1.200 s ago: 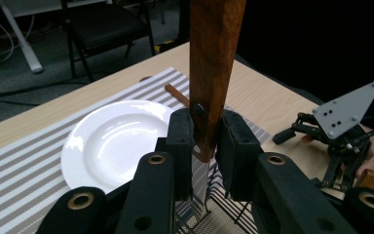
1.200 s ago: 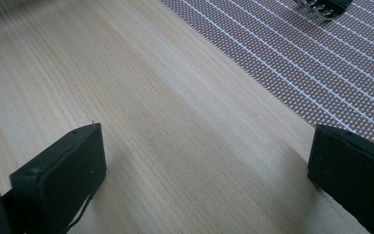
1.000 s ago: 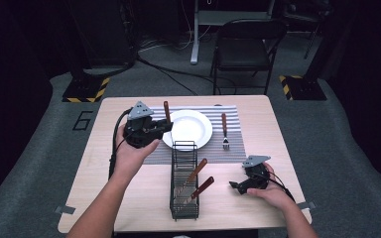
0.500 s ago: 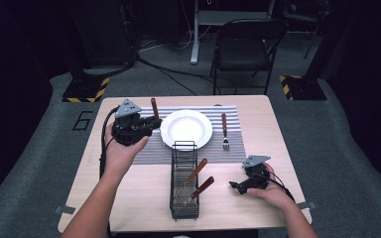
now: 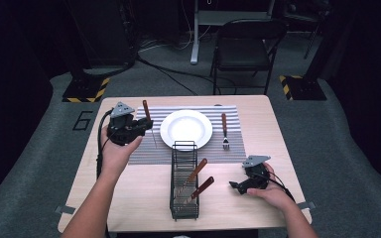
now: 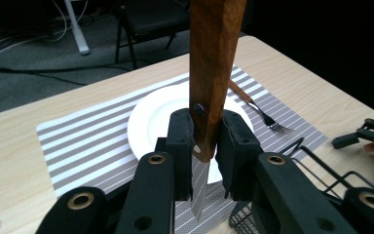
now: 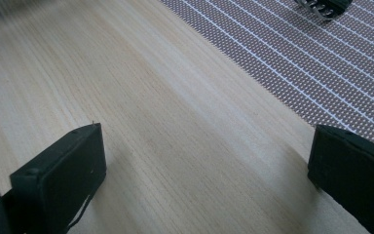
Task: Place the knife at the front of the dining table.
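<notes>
My left gripper [image 5: 143,125] is shut on a wooden-handled knife [image 5: 147,117] above the left part of the striped placemat [image 5: 144,148], just left of the white plate [image 5: 186,128]. In the left gripper view the pads [image 6: 181,141] clamp the handle [image 6: 214,73] near its lower end, and the blade [image 6: 199,192] points down. My right gripper [image 5: 236,186] rests open on the bare table at the front right; in its own view the jaws stand wide apart over wood [image 7: 185,136]. A fork [image 5: 224,130] lies right of the plate.
A black wire basket [image 5: 184,198] stands in front of the plate and holds two wooden-handled utensils [image 5: 194,173]. The wooden table [image 5: 89,188] has bare areas at the front left and far right. A chair [image 5: 245,44] stands behind the table.
My left gripper has carried the knife leftward, from the plate's left edge to over the left part of the placemat. The right gripper has stayed put.
</notes>
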The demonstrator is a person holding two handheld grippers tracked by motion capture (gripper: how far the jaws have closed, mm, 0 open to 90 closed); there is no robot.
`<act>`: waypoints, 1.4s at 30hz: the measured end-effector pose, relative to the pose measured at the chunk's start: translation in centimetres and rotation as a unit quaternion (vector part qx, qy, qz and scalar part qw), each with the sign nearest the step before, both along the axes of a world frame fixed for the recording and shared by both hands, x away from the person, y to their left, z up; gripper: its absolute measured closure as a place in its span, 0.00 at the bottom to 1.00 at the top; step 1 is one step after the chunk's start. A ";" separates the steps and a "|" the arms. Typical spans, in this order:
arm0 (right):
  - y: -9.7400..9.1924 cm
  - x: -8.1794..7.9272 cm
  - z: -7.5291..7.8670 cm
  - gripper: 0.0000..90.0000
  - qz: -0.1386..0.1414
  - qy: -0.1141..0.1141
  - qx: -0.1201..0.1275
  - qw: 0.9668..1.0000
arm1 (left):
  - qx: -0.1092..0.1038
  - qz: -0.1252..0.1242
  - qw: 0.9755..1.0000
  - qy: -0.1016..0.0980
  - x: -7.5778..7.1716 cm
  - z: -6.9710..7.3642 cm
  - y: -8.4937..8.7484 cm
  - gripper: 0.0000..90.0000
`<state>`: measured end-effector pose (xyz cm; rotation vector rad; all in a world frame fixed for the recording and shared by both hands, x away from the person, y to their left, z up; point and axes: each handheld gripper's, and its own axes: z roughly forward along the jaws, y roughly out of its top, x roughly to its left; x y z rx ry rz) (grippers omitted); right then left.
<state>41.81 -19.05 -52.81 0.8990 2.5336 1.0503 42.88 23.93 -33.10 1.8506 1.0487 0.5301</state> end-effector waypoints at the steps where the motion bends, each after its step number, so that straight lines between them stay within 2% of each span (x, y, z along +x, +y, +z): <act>1: 0.0 0.0 0.0 0.00 0.000 0.000 0.000 1.000 | -0.001 0.002 1.000 0.001 0.1 -0.2 0.1 0.85; 7: 0.0 0.0 0.0 0.00 0.000 0.000 0.000 1.000 | -0.009 0.021 1.000 0.008 0.6 -1.3 0.8 0.85; 22: 0.0 0.0 0.0 0.00 0.000 0.000 0.000 1.000 | -0.006 0.056 0.998 0.040 2.0 -4.5 2.3 0.85; 32: 0.0 0.0 0.0 0.00 0.000 0.000 0.000 1.000 | 0.006 0.077 0.995 0.056 2.8 -6.5 3.2 0.85; 42: 0.0 0.0 0.0 0.00 0.000 0.000 0.000 1.000 | 0.012 0.089 0.994 0.068 3.2 -7.6 3.6 0.85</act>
